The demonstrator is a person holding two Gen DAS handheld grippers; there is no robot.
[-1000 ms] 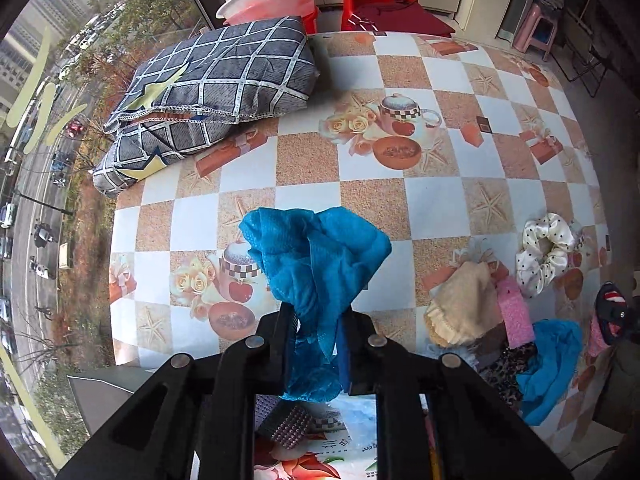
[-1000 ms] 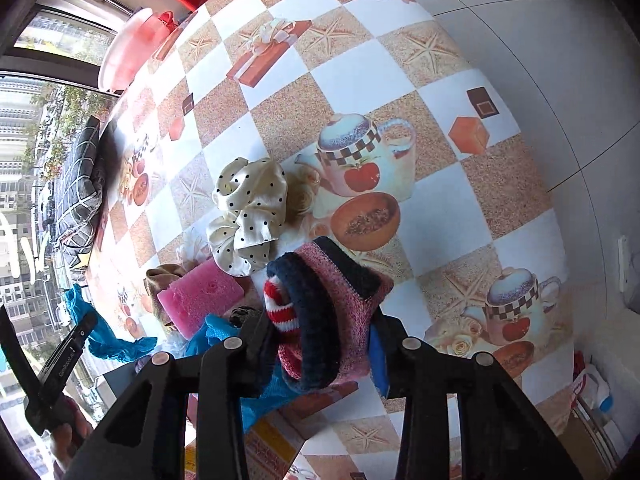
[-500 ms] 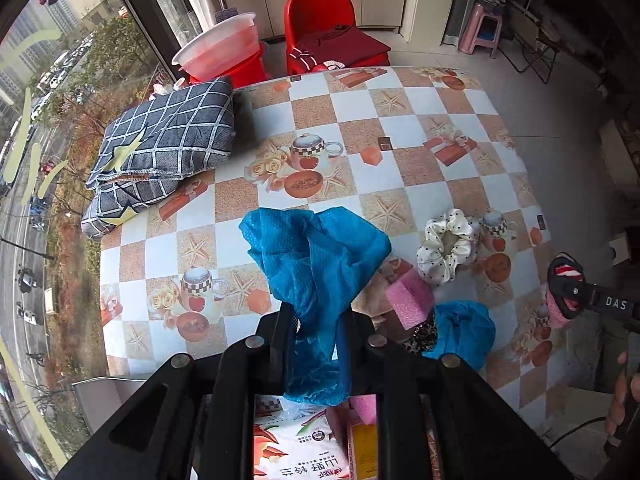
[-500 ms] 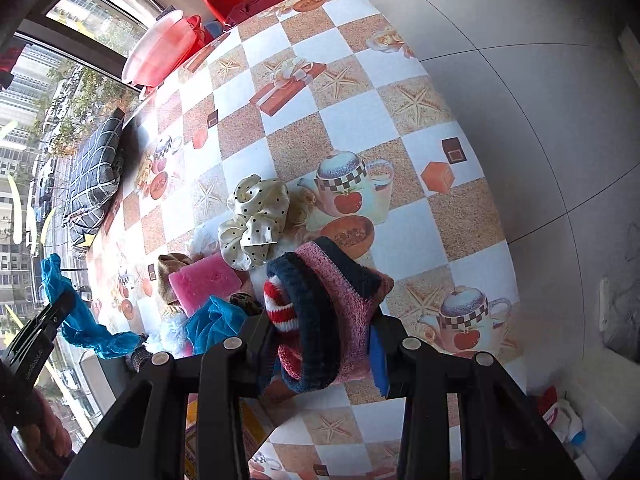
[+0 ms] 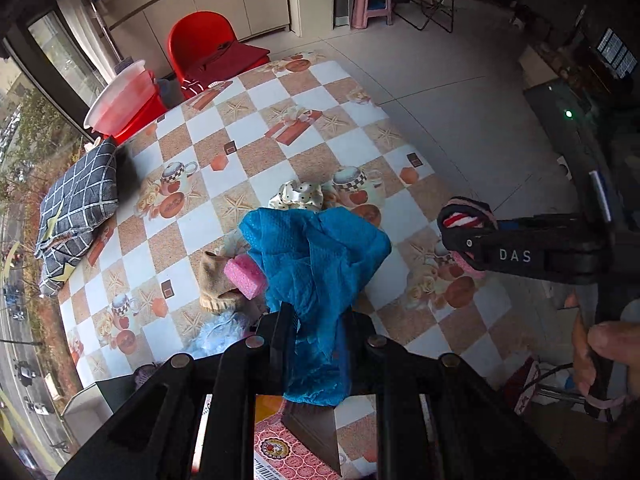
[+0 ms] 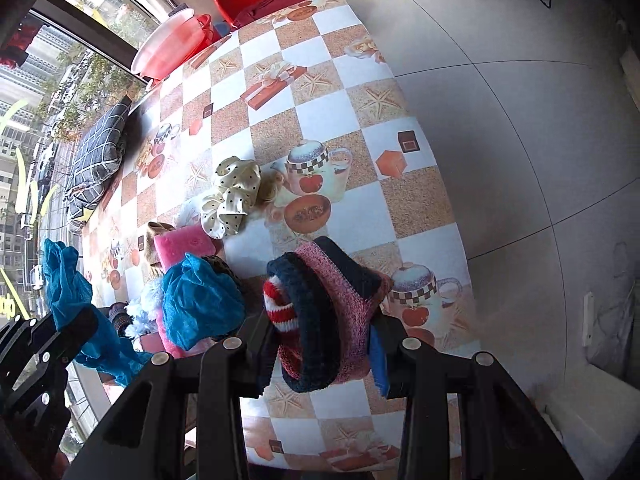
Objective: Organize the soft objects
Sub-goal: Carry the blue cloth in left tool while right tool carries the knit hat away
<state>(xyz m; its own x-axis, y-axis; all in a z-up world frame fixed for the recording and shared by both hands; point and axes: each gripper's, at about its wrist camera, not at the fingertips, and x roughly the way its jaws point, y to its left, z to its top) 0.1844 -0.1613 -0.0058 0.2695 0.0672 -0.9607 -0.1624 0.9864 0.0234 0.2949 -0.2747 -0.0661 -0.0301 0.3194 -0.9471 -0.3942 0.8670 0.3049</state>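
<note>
I held the blue cloth (image 5: 320,256) in my left gripper (image 5: 316,344), the jaws clamped on its lower part, so it hung raised above the counter (image 5: 248,160). In my right gripper (image 6: 324,340) the jaws were closed on a knitted sock (image 6: 328,304), pink with a dark cuff and red-white stripes, also lifted off the counter. Below lay the remaining soft things in one loose pile near the front edge: a pink sponge (image 5: 245,276), a beige sock (image 5: 212,280), a second blue cloth (image 6: 200,304), and just beside them a cream dotted scrunchie (image 6: 232,196). A grey checked pillow (image 5: 80,208) rested well apart at the far corner. I judged this to be the carrying step, both items taken but not yet placed. The next move would call for choosing a place for each and opening the jaws only above it, because soft fabric can cling.
</note>
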